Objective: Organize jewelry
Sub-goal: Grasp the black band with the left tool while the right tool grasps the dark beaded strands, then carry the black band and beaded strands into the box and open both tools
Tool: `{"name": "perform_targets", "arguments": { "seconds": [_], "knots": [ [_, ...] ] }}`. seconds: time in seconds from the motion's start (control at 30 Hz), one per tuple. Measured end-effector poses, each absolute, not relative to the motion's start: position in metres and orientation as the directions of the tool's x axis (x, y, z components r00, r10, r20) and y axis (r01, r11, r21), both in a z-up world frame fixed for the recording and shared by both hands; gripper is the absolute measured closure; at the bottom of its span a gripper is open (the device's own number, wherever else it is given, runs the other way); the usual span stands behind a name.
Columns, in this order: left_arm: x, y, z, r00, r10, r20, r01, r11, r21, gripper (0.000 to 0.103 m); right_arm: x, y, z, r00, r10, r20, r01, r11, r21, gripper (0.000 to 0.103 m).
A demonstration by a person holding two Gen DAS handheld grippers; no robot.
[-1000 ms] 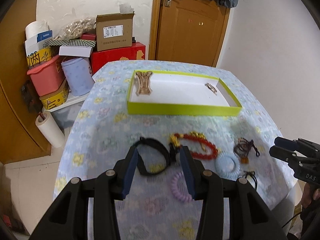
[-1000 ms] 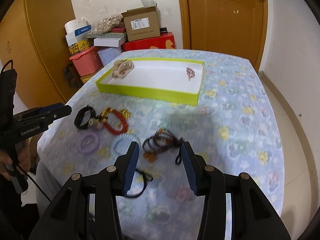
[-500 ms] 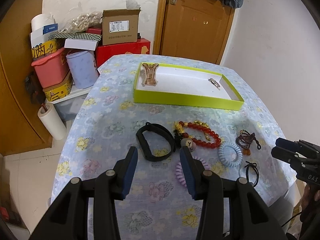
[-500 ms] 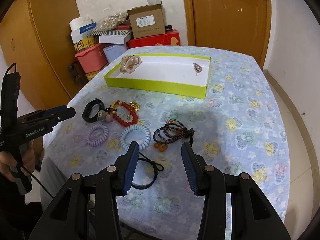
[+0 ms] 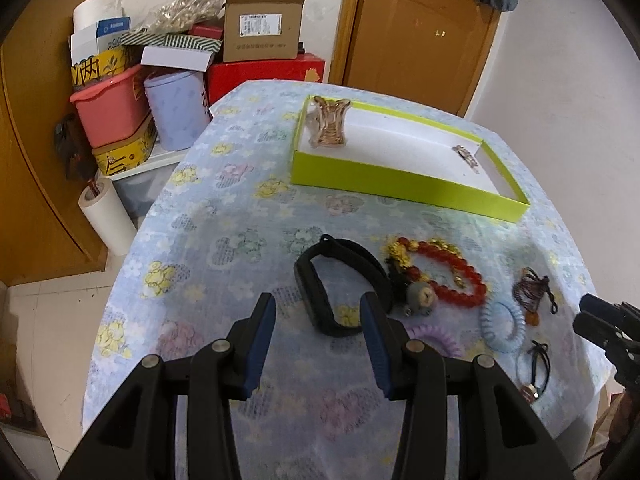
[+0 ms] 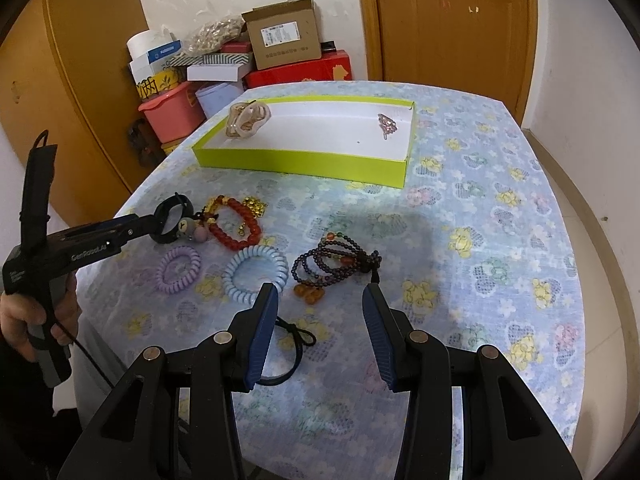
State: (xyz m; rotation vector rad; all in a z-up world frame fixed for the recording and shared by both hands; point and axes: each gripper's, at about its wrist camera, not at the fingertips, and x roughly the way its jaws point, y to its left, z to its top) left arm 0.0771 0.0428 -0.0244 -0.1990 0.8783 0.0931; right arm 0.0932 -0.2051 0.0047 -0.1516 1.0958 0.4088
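Note:
A lime-green tray (image 5: pixel 404 186) (image 6: pixel 304 160) holds a beige hair claw (image 5: pixel 329 126) (image 6: pixel 248 119) and a small clip (image 5: pixel 466 154) (image 6: pixel 387 125). On the cloth lie a black band (image 5: pixel 340 284) (image 6: pixel 172 218), a red bead bracelet (image 5: pixel 448 276) (image 6: pixel 236 224), a purple coil tie (image 6: pixel 178 269), a blue coil tie (image 5: pixel 502 326) (image 6: pixel 256 274), a dark bead bracelet (image 6: pixel 334 266) and a black hair tie (image 6: pixel 290 352). My left gripper (image 5: pixel 318 312) is open, just above the black band. My right gripper (image 6: pixel 320 300) is open above the dark bead bracelet.
The table (image 6: pixel 480 208) has a blue floral cloth. Boxes, a pink bin (image 5: pixel 108 108) and a paper roll (image 5: pixel 106 216) stand beyond its far left corner. A wooden door (image 6: pixel 452 20) is behind. The table edge drops off at right and front.
The left gripper pulled back from the black band, then moved closer over it again. The right gripper drew back and rose. Both stayed open; no jewelry moved.

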Motion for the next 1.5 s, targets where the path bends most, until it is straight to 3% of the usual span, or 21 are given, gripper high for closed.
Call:
{"name": "perform_targets", "arguments": {
  "seconds": [0.63, 0.83, 0.93, 0.97, 1.17, 1.5],
  "knots": [
    [0.102, 0.039, -0.037, 0.623, 0.045, -0.781, -0.152, 0.986, -0.065, 0.088, 0.129, -0.212, -0.021, 0.377, 0.214, -0.901, -0.376, 0.925, 0.063, 0.058],
    [0.104, 0.038, -0.038, 0.627, 0.05, -0.778, -0.145, 0.988, -0.054, 0.089, 0.14, -0.213, -0.035, 0.334, 0.219, -0.917, -0.362, 0.928, 0.09, 0.06],
    [0.105, 0.037, -0.038, 0.627, 0.055, -0.777, -0.144, 0.989, -0.046, 0.089, 0.14, -0.209, -0.035, 0.339, 0.213, -0.916, -0.371, 0.926, 0.078, 0.069],
    [0.105, 0.037, -0.038, 0.627, 0.057, -0.777, -0.143, 0.989, -0.043, 0.09, 0.14, -0.208, -0.035, 0.344, 0.2, -0.918, -0.371, 0.926, 0.063, 0.076],
    [0.107, 0.036, -0.038, 0.627, 0.058, -0.777, -0.143, 0.989, -0.041, 0.09, 0.137, -0.206, -0.034, 0.357, 0.173, -0.918, -0.378, 0.925, 0.028, 0.086],
    [0.098, 0.039, -0.028, 0.644, 0.037, -0.764, -0.139, 0.988, -0.069, 0.091, 0.132, -0.211, -0.012, 0.408, 0.202, -0.891, -0.374, 0.927, 0.039, 0.087]
  ]
}}
